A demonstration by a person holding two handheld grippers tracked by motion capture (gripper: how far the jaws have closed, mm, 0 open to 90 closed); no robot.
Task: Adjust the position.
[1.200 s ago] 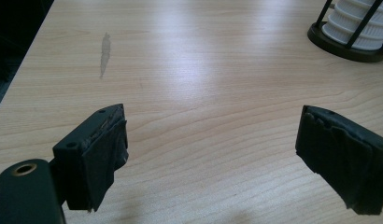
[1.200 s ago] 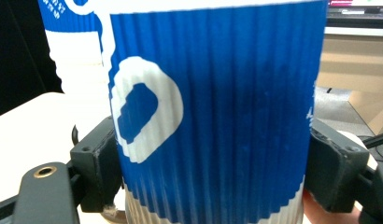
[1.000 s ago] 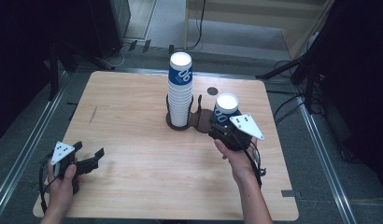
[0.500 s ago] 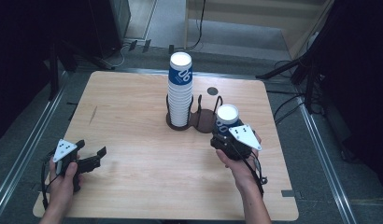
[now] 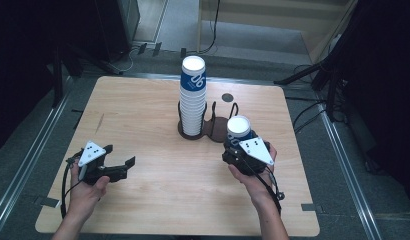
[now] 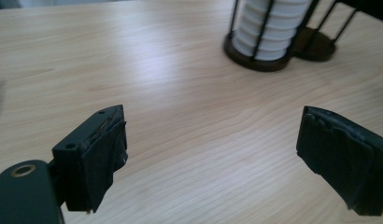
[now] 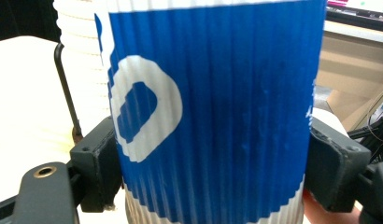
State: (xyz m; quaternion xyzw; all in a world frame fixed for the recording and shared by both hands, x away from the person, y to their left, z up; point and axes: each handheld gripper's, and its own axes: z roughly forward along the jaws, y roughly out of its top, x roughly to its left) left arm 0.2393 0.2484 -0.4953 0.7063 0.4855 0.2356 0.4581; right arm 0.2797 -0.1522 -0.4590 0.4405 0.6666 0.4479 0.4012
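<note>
The right gripper [image 5: 241,146] clamps a blue cup [image 7: 213,112] near the table's [image 5: 143,100] right edge; the left gripper [image 6: 213,158], jaws just opening, holds nothing.
</note>
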